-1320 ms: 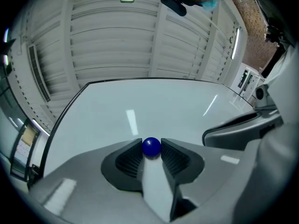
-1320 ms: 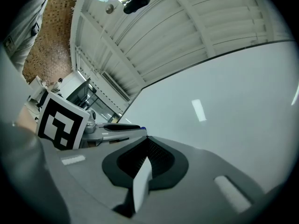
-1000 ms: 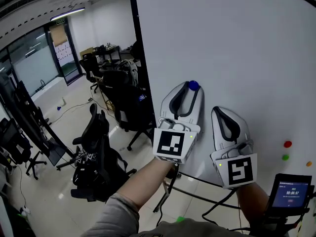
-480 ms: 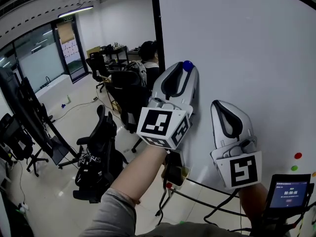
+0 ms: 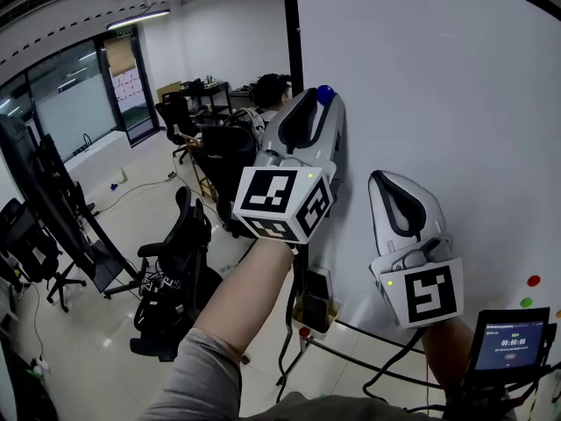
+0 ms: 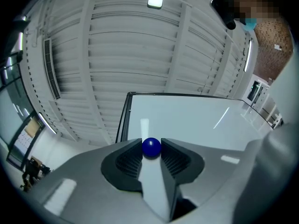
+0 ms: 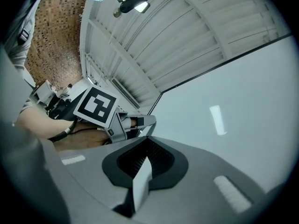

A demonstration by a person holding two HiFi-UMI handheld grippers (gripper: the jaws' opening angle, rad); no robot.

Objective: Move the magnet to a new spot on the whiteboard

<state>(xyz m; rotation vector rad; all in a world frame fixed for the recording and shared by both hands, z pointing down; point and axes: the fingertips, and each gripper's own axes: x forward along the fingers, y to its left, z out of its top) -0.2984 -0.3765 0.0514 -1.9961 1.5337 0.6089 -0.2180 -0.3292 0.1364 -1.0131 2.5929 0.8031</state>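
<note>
A small blue ball magnet [image 5: 325, 94] is pinched between the tips of my left gripper [image 5: 323, 100], which is raised near the whiteboard's [image 5: 438, 103] left edge. In the left gripper view the magnet [image 6: 151, 147] sits between the two ribbed pads [image 6: 129, 161], with the whiteboard [image 6: 196, 120] behind it. I cannot tell whether the magnet touches the board. My right gripper [image 5: 392, 188] is lower and to the right in front of the board, shut with nothing in it; in its own view the right gripper [image 7: 142, 164] shows its jaws pressed together.
Red [image 5: 534, 281] and green [image 5: 526, 303] magnets stick to the board at the lower right. A timer screen [image 5: 508, 340] stands below them. The board's black frame [image 5: 290, 24] runs down its left side. Office chairs [image 5: 171, 270] and desks fill the room at left.
My left gripper has carried the blue magnet up and to the left along the board, towards its left edge. The right gripper has hardly moved.
</note>
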